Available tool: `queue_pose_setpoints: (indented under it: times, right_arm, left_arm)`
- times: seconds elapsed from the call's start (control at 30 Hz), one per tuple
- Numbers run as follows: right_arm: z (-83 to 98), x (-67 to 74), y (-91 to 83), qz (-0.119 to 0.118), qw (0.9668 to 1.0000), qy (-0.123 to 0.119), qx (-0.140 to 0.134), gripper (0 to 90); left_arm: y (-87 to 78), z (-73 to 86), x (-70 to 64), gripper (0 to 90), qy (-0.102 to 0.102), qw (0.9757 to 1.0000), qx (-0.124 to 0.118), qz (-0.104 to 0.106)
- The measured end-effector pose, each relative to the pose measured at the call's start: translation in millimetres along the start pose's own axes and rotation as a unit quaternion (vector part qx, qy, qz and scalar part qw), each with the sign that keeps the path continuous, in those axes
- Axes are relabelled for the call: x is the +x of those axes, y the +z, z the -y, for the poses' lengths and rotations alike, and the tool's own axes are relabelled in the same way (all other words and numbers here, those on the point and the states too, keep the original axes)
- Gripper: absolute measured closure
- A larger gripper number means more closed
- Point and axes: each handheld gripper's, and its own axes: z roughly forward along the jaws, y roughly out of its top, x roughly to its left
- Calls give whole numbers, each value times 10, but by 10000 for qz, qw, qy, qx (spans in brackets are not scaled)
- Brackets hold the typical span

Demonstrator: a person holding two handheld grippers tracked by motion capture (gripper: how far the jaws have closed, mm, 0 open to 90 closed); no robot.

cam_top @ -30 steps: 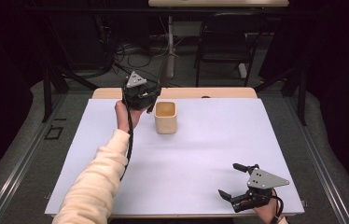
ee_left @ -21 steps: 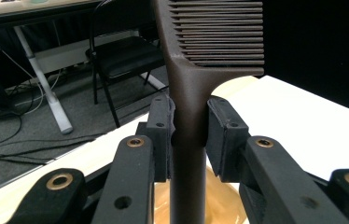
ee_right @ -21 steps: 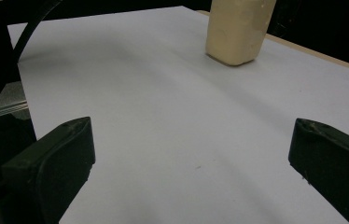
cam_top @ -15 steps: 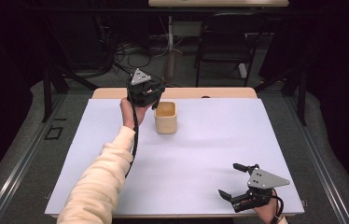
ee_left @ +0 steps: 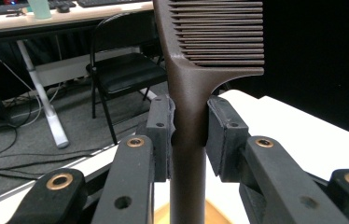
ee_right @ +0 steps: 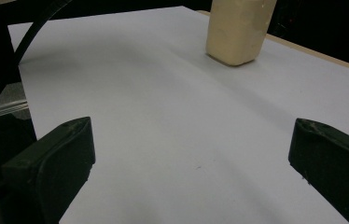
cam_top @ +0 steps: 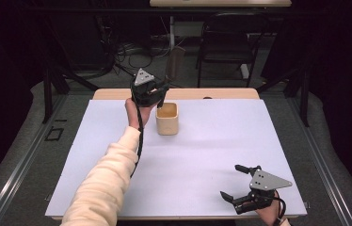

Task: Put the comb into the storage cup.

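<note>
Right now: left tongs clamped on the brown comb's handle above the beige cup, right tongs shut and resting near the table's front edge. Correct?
Not quite. The right tongs are open, not shut: the right gripper view shows their jaws standing wide apart over the bare white table. The rest holds: the left tongs are clamped on the brown comb by its handle, above the beige cup.

comb teeth cut off at top edge, its handle end hidden below the jaws

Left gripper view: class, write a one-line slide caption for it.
Left gripper clamps a brown comb by its handle, teeth end up, above the cream cup.
</note>
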Motion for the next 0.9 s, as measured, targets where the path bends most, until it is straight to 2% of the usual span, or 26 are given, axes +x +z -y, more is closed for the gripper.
queue_pose_setpoints:
  times: [0.5,0.9]
  right_arm:
    - [-2,1,-7,-9,10000,9,21,0]
    - [-1,0,-7,-9,10000,5,22,0]
  left_arm:
    - [89,112,-29,723,-62,9996,-229,134]
    - [136,198,-24,723,-158,9995,-225,179]
